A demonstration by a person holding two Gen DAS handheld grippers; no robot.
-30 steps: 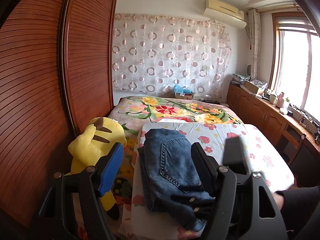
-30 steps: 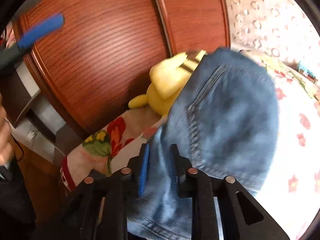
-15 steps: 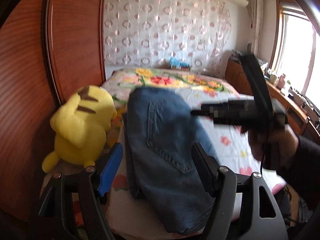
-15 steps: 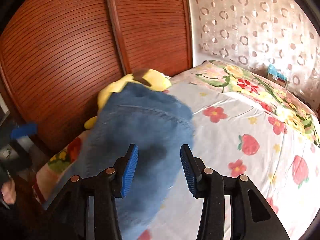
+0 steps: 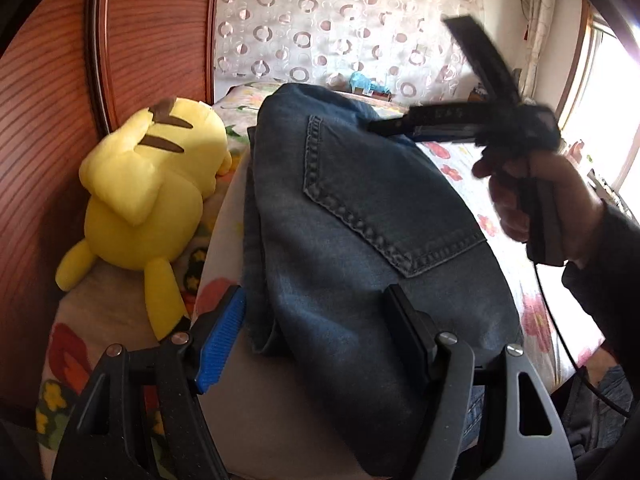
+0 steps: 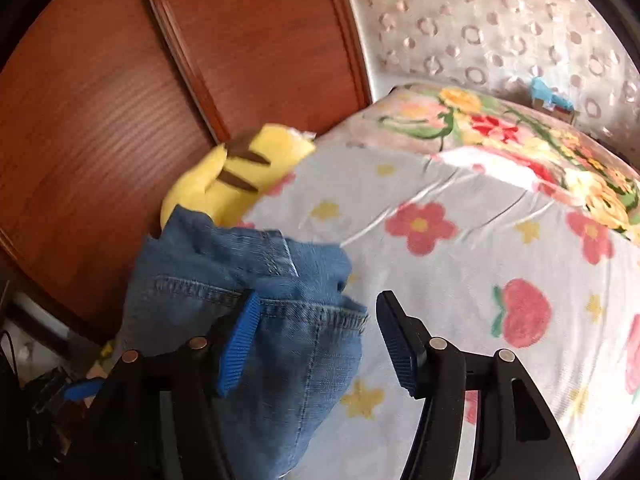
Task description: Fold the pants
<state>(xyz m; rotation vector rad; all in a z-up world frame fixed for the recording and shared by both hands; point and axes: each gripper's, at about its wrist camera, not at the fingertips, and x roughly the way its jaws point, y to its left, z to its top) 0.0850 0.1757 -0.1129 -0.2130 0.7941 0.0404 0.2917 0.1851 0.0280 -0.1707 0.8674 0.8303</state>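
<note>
The blue denim pants (image 5: 360, 240) lie folded in a pile on the flowered bed sheet (image 5: 472, 192), back pocket up. My left gripper (image 5: 316, 328) is open, its jaws on either side of the near end of the pile. The right gripper (image 5: 384, 126) shows blurred in the left wrist view, held in a hand above the far right of the pants. In the right wrist view the pants (image 6: 256, 320) lie at the left and my right gripper (image 6: 316, 320) is open over their edge, holding nothing.
A yellow plush toy (image 5: 140, 200) lies left of the pants against the reddish wooden wardrobe doors (image 5: 48, 100). The flowered sheet (image 6: 460, 260) stretches right. A patterned curtain (image 5: 340, 20) hangs behind the bed. A window (image 5: 608, 92) is at the far right.
My right gripper let go of the pants, opened and rose above the pile. My left gripper moved forward and down so its open jaws stand around the pile's near end.
</note>
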